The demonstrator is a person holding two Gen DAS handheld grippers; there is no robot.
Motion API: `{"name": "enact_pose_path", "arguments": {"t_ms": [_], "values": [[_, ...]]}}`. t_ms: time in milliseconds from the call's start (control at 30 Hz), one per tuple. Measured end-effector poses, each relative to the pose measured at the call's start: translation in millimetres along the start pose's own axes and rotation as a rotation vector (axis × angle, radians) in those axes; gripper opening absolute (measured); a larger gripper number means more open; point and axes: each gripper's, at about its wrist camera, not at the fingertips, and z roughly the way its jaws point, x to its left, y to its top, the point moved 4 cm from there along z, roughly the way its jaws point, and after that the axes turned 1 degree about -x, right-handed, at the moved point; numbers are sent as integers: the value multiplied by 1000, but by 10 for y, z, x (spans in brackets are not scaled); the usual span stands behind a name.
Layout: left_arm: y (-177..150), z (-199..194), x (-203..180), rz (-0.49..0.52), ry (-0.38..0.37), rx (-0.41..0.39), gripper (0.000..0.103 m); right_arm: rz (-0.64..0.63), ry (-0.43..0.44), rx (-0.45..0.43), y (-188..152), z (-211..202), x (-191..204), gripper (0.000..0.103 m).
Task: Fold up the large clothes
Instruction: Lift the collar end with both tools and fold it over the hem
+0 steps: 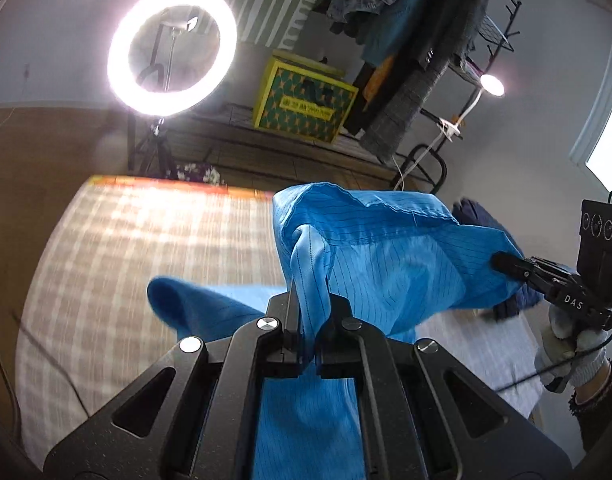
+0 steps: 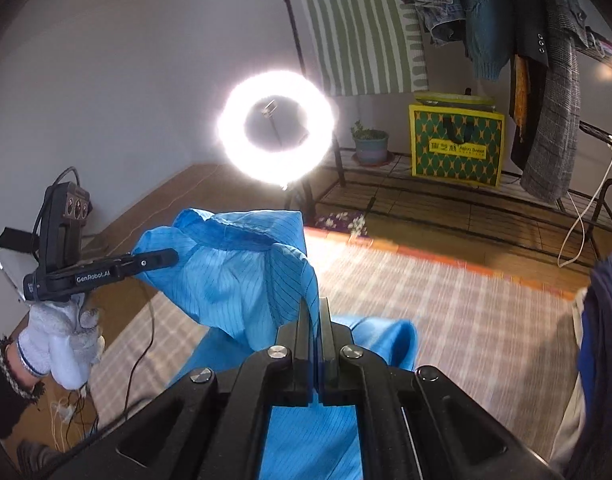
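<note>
Both tools are clamped on the thin, pinstriped bright-blue garment (image 1: 386, 248), held centre frame above the checked surface (image 1: 146, 240): the left tool (image 1: 306, 320) and the right tool (image 2: 315, 320). Risk: slick fabric could slip free, since each grips only a narrow bunched edge.

- Blue garment (image 1: 390, 248): thin, smooth woven cloth, faint sheen, fine dark pinstripes.
- Left gripper (image 1: 310, 312): matt black plastic, shiny metal pins.
- Checked table cover (image 1: 154, 240): matt woven cloth.
</note>
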Motion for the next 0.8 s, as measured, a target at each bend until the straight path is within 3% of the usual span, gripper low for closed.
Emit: {"name": "enact_pose_path", "arguments": {"t_ms": [267,533,633,667,700,800], "values": [[-876,-137,-16,-11,15,79,0,-1,1,76,-860,-150,314,0],[-1472,-116,-95,62,58,190,1,-97,-46,141,-1343,-170,630,0],[-1619,-262,-225,134,68,217,4,-122,-41,144,-1444,-319,684,6],[-1657,-347,-254,145,65,221,5,-123,-41,138,-1463,-426,672,18],[-1684,-434,-268,147,61,216,5,-118,-38,129,-1452,-491,667,23],[-1711,-746,-278,108,38,182,6,-73,5,70,-1401,-877,643,27]]}}
